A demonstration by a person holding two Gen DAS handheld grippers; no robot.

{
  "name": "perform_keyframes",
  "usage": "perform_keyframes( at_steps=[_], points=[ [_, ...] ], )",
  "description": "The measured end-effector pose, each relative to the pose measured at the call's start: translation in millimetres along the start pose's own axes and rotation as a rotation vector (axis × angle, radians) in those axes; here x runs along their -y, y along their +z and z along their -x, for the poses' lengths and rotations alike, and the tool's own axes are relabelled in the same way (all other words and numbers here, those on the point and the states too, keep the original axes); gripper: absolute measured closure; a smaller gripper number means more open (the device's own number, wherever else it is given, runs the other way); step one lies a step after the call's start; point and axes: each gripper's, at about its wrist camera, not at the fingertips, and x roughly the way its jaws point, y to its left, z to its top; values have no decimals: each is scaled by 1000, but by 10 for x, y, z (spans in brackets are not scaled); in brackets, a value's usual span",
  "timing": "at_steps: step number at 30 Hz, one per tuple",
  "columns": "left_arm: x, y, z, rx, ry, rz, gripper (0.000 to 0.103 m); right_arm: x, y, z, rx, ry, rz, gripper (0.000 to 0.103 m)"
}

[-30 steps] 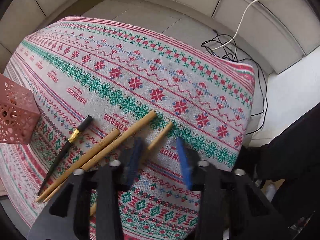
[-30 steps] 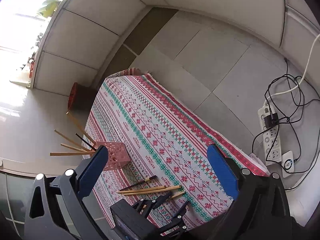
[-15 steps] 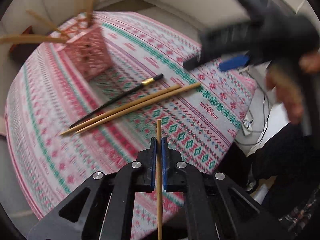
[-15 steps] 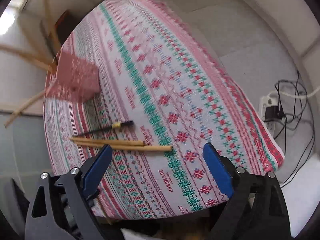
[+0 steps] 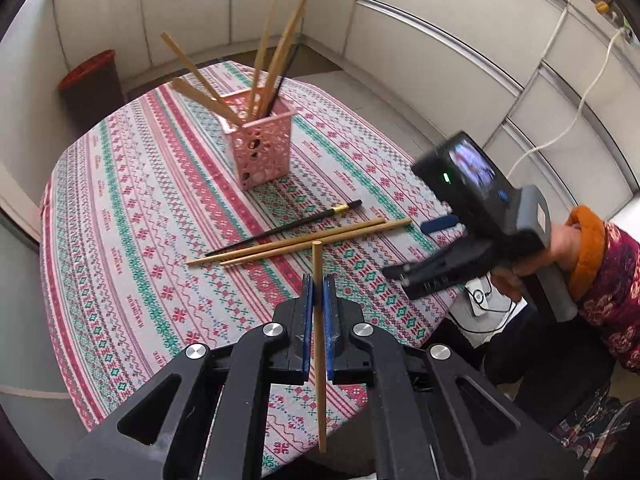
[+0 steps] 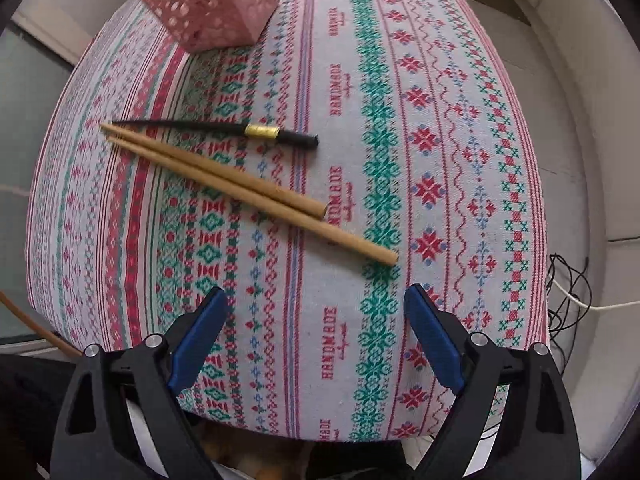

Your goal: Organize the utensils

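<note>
My left gripper (image 5: 319,280) is shut on a wooden chopstick (image 5: 317,260), held upright between the blue pads above the patterned tablecloth (image 5: 132,208). On the cloth lie a black chopstick (image 5: 288,227) with a gold band and two wooden chopsticks (image 5: 304,240) side by side. Behind them stands a pink perforated holder (image 5: 262,148) with several chopsticks in it. My right gripper (image 6: 314,300) points down, open and empty, just short of the thick ends of the two wooden chopsticks (image 6: 248,188). The black chopstick (image 6: 208,128) lies beyond them, and the holder (image 6: 212,0) is at the top left.
A hand and an orange-cuffed sleeve (image 5: 592,248) hold the right gripper (image 5: 420,248) at the table's right edge. A red-rimmed bin (image 5: 90,76) stands on the floor behind the table. Cables (image 6: 568,288) lie on the floor to the right of the table.
My left gripper closed on one wooden chopstick and lifted it off the cloth. My right gripper rolled and came down close over the three chopsticks left lying there.
</note>
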Motion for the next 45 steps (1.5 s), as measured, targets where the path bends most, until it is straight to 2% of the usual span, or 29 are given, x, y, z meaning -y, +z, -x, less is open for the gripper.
perform_keyframes(
  at_steps=[2,4,5,8,9,10,12,13,18,21,22,24,25,29,33,35,36,40,45],
  points=[
    [-74,18,54,10,15,25,99,-107,-46,-2,-6,-23,47,25],
    [-141,27,85,21,27,44,99,-197,-66,45,8,13,77,55],
    [-171,31,100,26,30,54,99,-197,-59,70,11,40,78,59],
    [-207,28,123,35,30,64,99,-65,-13,253,78,84,47,56],
    [-204,27,118,36,29,62,99,2,-3,335,110,94,44,42],
    [-194,31,111,35,27,57,99,44,3,394,143,91,45,37],
    [-172,34,109,36,22,49,99,82,1,522,244,17,81,37],
    [-166,35,104,38,20,46,99,68,6,542,266,-15,110,37],
    [-152,37,140,49,12,43,99,-52,-1,275,191,-98,250,38],
    [-161,33,144,50,16,46,99,-73,-19,42,123,-136,283,38],
    [-160,37,145,50,17,46,99,-69,8,30,122,-120,284,43],
    [-146,43,154,52,20,45,99,-85,86,47,114,-70,294,61],
    [-143,42,159,53,21,44,99,-94,98,50,111,-62,303,78],
    [-195,42,190,59,34,55,99,-190,-5,56,58,-19,346,85],
    [-253,53,267,74,45,68,99,-340,-101,78,58,46,378,84],
    [-287,48,305,82,51,80,99,-336,-47,45,57,63,351,70],
    [-307,40,314,84,54,85,98,-326,-14,38,52,87,337,66],
    [-375,33,353,88,71,101,98,-371,346,-6,42,156,322,64],
    [-446,-14,461,110,84,117,98,-840,610,-94,98,67,382,47]
  ],
)
